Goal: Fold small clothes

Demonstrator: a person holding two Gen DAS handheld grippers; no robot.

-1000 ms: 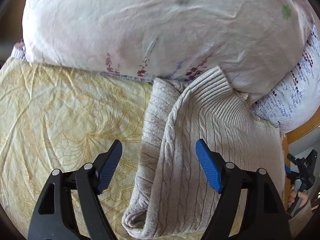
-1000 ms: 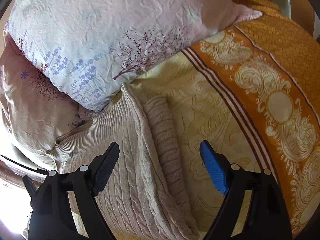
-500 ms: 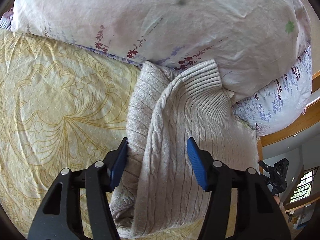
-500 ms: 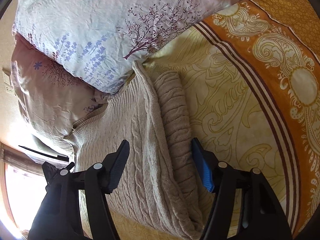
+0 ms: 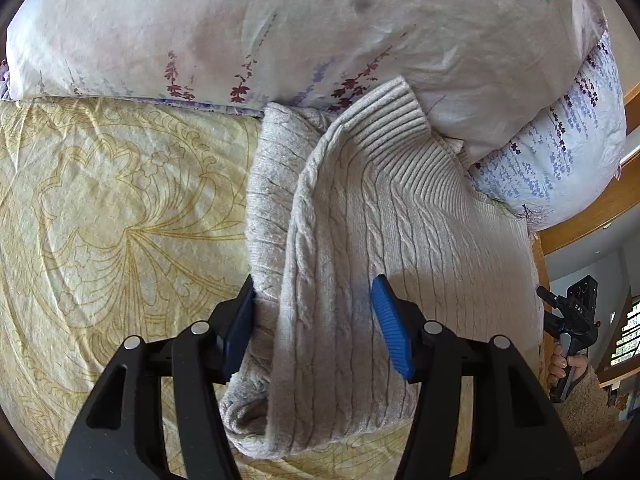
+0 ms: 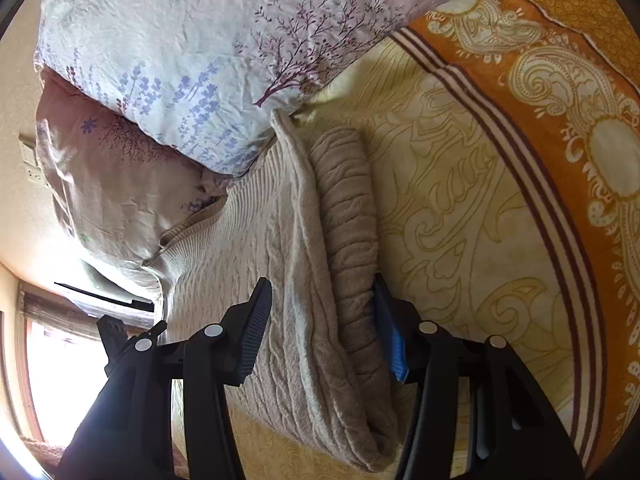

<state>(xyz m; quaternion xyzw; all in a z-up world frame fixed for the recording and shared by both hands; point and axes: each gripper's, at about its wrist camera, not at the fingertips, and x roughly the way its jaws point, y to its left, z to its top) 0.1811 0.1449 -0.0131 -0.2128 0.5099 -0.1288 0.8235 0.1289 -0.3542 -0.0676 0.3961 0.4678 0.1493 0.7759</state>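
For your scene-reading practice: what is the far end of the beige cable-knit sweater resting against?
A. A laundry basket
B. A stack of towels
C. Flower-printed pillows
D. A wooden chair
C: the sweater's ribbed far end butts up against the flower-printed pillows at the head of the yellow bedspread.

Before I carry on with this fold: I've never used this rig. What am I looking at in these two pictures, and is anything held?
There is no robot here. A person holds a two-finger clamp in each hand, and a wide-angle camera on each looks along its fingers. One picture is from the left gripper, the other from the right gripper. A beige cable-knit sweater lies part-folded on a yellow patterned bedspread, its ribbed end against floral pillows. Each gripper's jaws have just been closing and straddle a folded side of the sweater. Whether the pads pinch it yet, I cannot tell.
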